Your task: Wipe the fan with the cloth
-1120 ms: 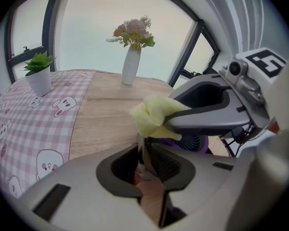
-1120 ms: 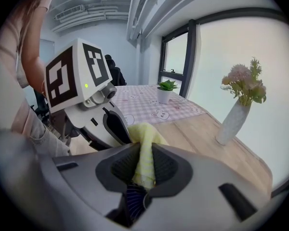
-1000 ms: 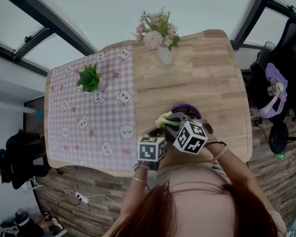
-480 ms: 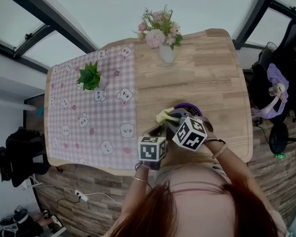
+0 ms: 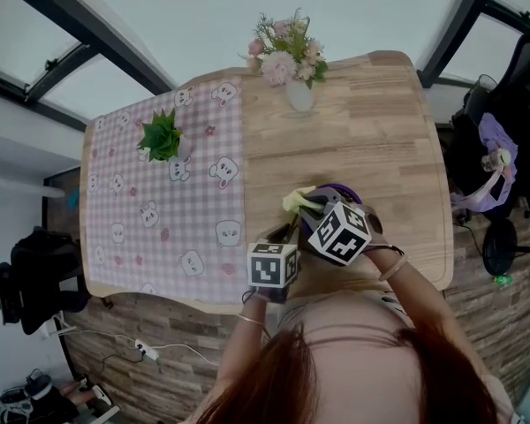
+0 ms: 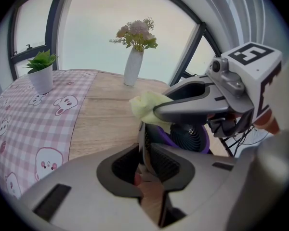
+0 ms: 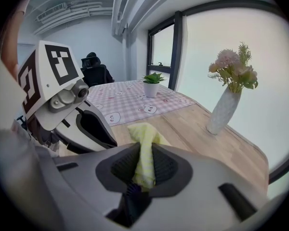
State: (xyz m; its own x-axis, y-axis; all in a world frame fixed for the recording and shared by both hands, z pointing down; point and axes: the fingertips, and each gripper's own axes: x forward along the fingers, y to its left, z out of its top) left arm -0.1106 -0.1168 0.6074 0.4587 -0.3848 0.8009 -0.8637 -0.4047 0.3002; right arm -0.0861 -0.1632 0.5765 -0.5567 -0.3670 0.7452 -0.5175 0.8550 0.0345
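Both tools are side by side at the near edge of the table (image 5: 371, 140), marker cubes almost touching, forearms coming in from below in the head view.

Left tool (image 6: 144, 150): jaws narrow, pinched on a thin dark upright edge that looks like part of the fan (image 6: 190, 137). It points forward and slightly right.

Right tool (image 7: 143, 161): jaws closed on the cloth (image 7: 142, 131). It is angled across the left tool's front, so its grey arm crosses over the fan in the left gripper view.

Fan: small and round, with a purple plastic rim and a dark ribbed grille. It sits on bare wood just beyond both tools.

Cloth: pale yellow, soft and bunched. A crumpled wad sticks up past the jaw tips, right at the fan's top-left edge. I can't tell whether it touches.

Table: light wood planks with rounded corners. A pink gingham tablecloth (image 5: 159, 210) with a bear print covers the left half. A small green plant in a white pot (image 5: 162, 140) stands on it. A white ribbed vase (image 5: 299, 95) of pastel flowers stands at the far edge.
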